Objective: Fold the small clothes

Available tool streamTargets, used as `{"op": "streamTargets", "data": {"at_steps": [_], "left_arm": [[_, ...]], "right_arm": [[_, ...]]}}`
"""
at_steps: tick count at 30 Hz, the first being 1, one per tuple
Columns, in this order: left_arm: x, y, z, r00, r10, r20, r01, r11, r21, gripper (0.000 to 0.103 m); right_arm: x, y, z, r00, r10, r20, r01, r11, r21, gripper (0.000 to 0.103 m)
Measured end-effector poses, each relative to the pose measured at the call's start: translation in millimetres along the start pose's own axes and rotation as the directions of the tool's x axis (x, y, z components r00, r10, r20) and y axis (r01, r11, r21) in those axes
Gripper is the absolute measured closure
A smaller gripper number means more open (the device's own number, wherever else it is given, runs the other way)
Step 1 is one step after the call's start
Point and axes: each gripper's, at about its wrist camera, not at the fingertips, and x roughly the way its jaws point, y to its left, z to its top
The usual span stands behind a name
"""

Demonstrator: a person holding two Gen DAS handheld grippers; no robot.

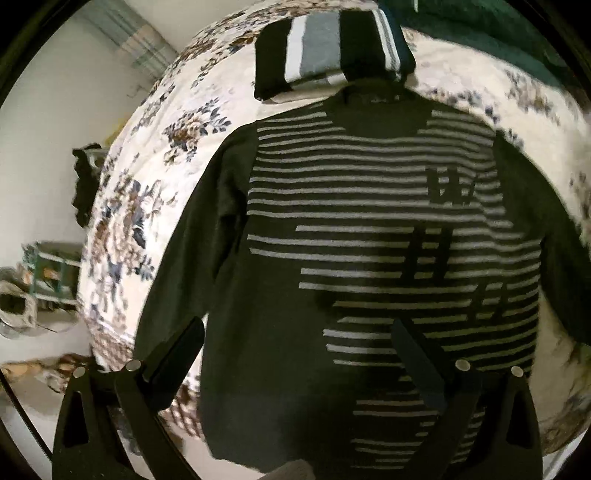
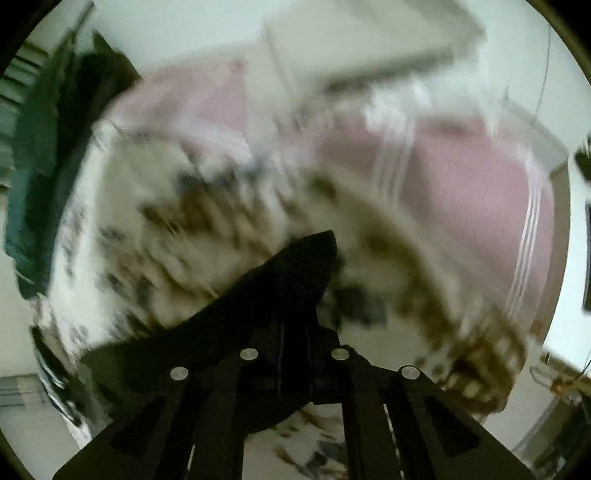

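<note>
While your left gripper (image 1: 295, 354) hangs above the sweater (image 1: 369, 240), its 2 fingers (image 1: 181, 354) stand wide apart with nothing between them, one over the near sleeve and the bedspread's edge, the other over the striped body near the hem. The sweater lies flat on the floral bedspread (image 1: 147, 177), front up. Its long axis runs from the hem at the bottom of your left view up to the collar at the top, so the neck points away from you. The pale stripes cross that axis, and both dark sleeves trail down along the sides of the body. Just past the collar sits a folded striped garment (image 1: 332, 48), touching or nearly touching the neckline; you cannot tell which. A dark green cloth (image 1: 480, 26) lies beyond it at the far right.

Your right gripper (image 2: 295, 295) has its jaws drawn together on a fold of dark cloth (image 2: 288, 273), which bunches up in a peak in front of the fingers and spreads out to the left below them. That view is badly blurred, so you cannot tell which part of the sweater this is. Behind it you see the floral bedspread and a pink sheet (image 2: 461, 177) with white stripes.
</note>
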Motion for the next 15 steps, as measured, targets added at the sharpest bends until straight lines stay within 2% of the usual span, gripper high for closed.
{"op": "streamTargets", "data": {"at_steps": [5, 8, 11, 15], "left_arm": [[5, 16, 7, 0.995, -0.089, 0.039, 0.091, 0.995, -0.046, 0.000], [15, 31, 8, 0.993, -0.108, 0.048, 0.111, 0.991, -0.069, 0.000], [26, 59, 3, 0.992, -0.109, 0.057, 0.115, 0.987, -0.109, 0.000], [45, 103, -14, 0.995, -0.074, 0.061, 0.082, 0.986, -0.147, 0.000]], "right_arm": [[-44, 56, 26, 0.997, -0.016, 0.077, 0.025, 0.993, -0.114, 0.094], [-71, 95, 18, 0.995, -0.008, 0.096, 0.024, 0.986, -0.164, 0.094], [-98, 139, -8, 0.995, 0.020, 0.093, 0.000, 0.980, -0.200, 0.094], [-112, 241, -85, 0.997, 0.053, 0.064, -0.028, 0.940, -0.340, 0.094]]}}
